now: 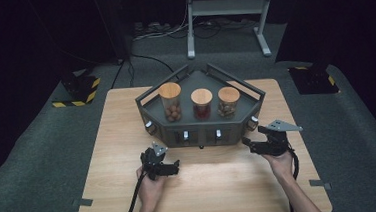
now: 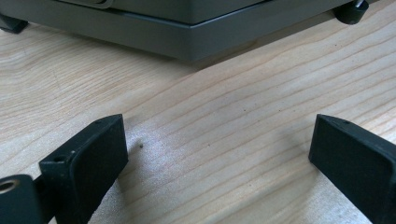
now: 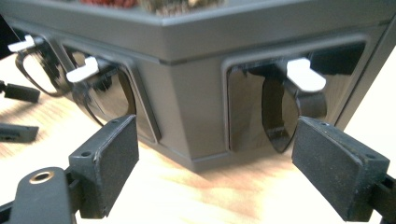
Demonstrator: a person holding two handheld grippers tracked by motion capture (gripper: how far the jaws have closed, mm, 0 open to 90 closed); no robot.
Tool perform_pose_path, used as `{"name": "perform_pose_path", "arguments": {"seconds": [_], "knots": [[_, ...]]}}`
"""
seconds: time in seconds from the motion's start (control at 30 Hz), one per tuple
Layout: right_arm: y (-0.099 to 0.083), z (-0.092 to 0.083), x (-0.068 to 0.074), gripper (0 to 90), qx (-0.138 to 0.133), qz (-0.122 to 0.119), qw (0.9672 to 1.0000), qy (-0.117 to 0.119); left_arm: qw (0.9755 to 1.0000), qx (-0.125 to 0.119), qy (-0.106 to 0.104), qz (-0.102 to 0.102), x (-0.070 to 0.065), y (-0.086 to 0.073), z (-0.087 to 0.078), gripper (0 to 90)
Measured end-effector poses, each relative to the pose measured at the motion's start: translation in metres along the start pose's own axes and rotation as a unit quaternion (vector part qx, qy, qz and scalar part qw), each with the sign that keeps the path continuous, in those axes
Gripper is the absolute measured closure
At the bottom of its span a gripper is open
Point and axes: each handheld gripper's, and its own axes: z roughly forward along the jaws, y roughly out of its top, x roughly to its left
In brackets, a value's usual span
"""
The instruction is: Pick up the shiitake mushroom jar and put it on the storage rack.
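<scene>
Showing: a person at a wooden table [image 1: 132,200] with a two-jaw tool in each hand, working at a dark angled dispenser stand [image 1: 202,130].
Stand: sits at the far middle of the table; three cork-lidded jars stand on its top: one of pale round nuts [image 1: 171,103], one of red contents [image 1: 202,104], one of brown pieces [image 1: 229,102].
Taps: small white-handled taps sit in recesses along the stand's front faces; in the right gripper view one white tap lever [image 3: 306,74] lies just beyond the jaws.
Right gripper [image 3: 215,163]: jaws spread, pinching nothing, pointed at the stand's right front corner, close to the tap but apart from it.
Left gripper [image 2: 217,154]: jaws spread wide over bare wood, empty, just short of the stand's base.
Likely step: lining up on the right-hand tap lever.
Risk: the jaws straddle the corner rather than the lever, so closing could strike the recess wall or slip off the small lever.
Risk: a hard push could slide the stand and rock the jars, as the left tool is not bracing it.
</scene>
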Motion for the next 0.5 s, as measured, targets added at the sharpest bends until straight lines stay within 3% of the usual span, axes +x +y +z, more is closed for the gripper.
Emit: {"name": "perform_pose_path", "arguments": {"seconds": [0.5], "knots": [[-0.030,0.017,-0.001,14.6,0.066,-0.004,0.9977,-0.016,1.0000,0.000,0.000,0.000,0.000,0.000,0.000,4.3]]}}
